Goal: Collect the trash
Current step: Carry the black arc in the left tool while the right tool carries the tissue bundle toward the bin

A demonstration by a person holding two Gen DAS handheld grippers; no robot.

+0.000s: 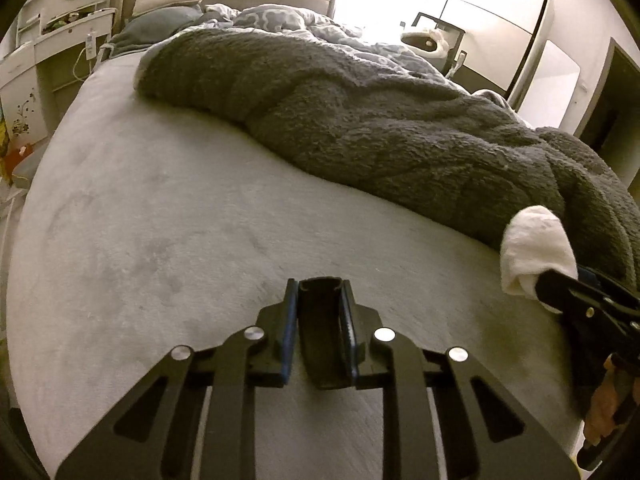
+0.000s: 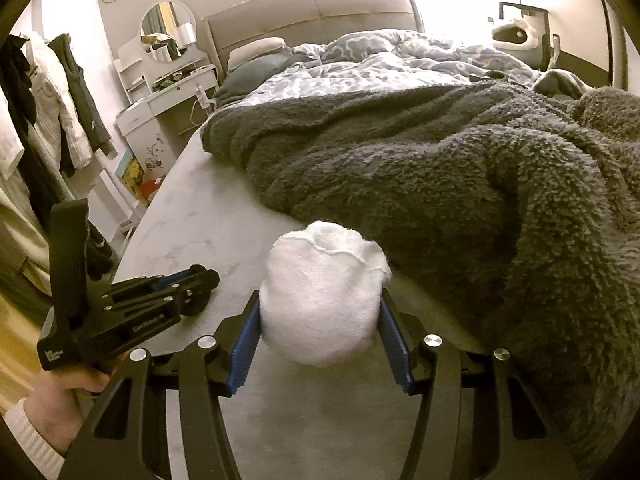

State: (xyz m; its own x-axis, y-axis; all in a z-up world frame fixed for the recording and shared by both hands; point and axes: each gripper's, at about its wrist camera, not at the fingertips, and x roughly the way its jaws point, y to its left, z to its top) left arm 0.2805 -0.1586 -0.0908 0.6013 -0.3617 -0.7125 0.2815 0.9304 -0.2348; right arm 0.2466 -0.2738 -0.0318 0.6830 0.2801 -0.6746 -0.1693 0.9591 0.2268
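My right gripper (image 2: 320, 316) is shut on a white crumpled wad of tissue or cloth (image 2: 322, 296), held just above the grey bed sheet (image 2: 200, 216). The wad also shows in the left wrist view (image 1: 534, 252) at the right edge, with the right gripper (image 1: 548, 280) behind it. My left gripper (image 1: 320, 292) is shut on a dark, narrow, channel-shaped object (image 1: 322, 332) and hovers over the sheet (image 1: 160, 220). In the right wrist view the left gripper (image 2: 204, 280) sits at the lower left, held by a hand.
A dark grey fleece blanket (image 1: 380, 120) lies bunched across the right half of the bed, over a patterned duvet (image 2: 380, 64). A white dressing table with round mirror (image 2: 168, 32) stands at the left by the headboard. Clothes (image 2: 48, 92) hang at far left.
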